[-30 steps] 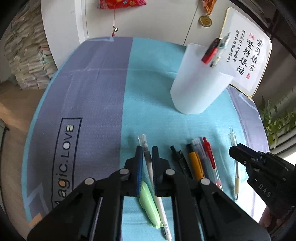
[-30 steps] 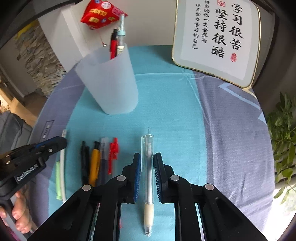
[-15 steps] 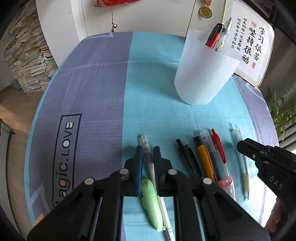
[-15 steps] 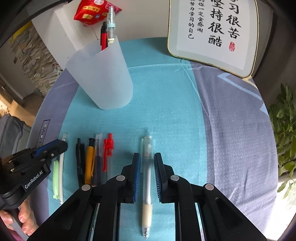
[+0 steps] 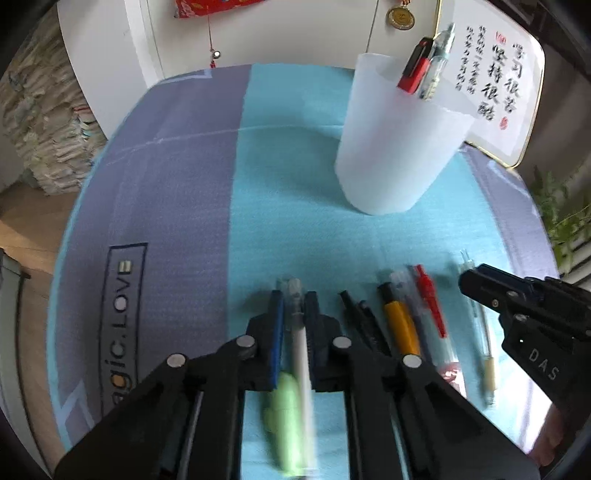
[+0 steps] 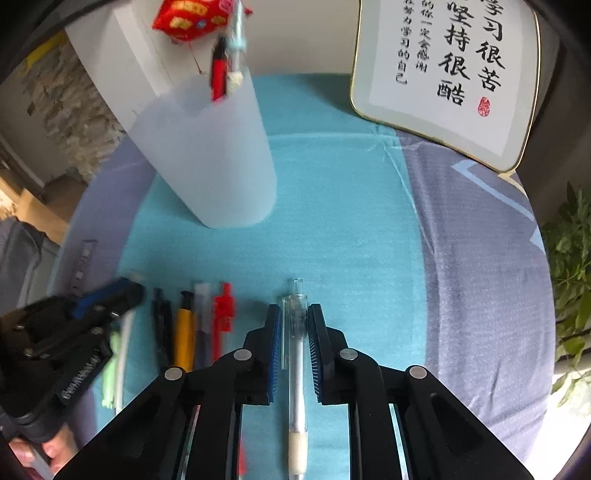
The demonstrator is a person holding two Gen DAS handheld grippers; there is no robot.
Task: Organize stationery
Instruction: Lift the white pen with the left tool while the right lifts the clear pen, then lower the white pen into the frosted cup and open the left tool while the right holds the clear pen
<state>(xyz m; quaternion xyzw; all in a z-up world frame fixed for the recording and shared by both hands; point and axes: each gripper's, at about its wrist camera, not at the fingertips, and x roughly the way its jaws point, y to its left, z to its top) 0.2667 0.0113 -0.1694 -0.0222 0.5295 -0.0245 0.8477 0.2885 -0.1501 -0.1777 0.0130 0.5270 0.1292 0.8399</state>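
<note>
Black plastic jaws fill the near edge of both wrist views, each pair drawn narrow around a pen. The left gripper (image 5: 294, 295) has its blue-padded fingers (image 5: 276, 325) pressed on a white pen (image 5: 301, 347) with a clear cap end, and a pale green highlighter (image 5: 284, 417) lies blurred just beside that pen under the jaws. The right gripper (image 6: 294, 310) is likewise closed on a clear pen (image 6: 295, 332) with a cream grip near its tip, the pads touching the barrel on both sides; from the pictures I cannot tell whether either pen is lifted off the cloth. Between the two grippers a row of pens lies side by side on the teal strip of the tablecloth (image 5: 295, 206): a black pen (image 5: 364, 321), an orange pen (image 5: 400, 325), a translucent pen (image 6: 202, 317) and a red pen (image 5: 430, 302), all roughly parallel and pointing away from the cameras. In the right wrist view the left gripper comes in from the left edge, with part of a hand (image 6: 51, 452) visible below it. Farther back a frosted white cup (image 5: 395, 147) stands upright on the teal strip, well apart from the row, with a red pen and a clear one standing in it. Behind the cup a gold-rimmed calligraphy plaque (image 6: 443, 66) leans at the table's far edge, a red ornament (image 6: 192, 18) and a medal (image 5: 400, 16) hang on the white wall, and a green plant (image 6: 569, 280) shows at the right.
</note>
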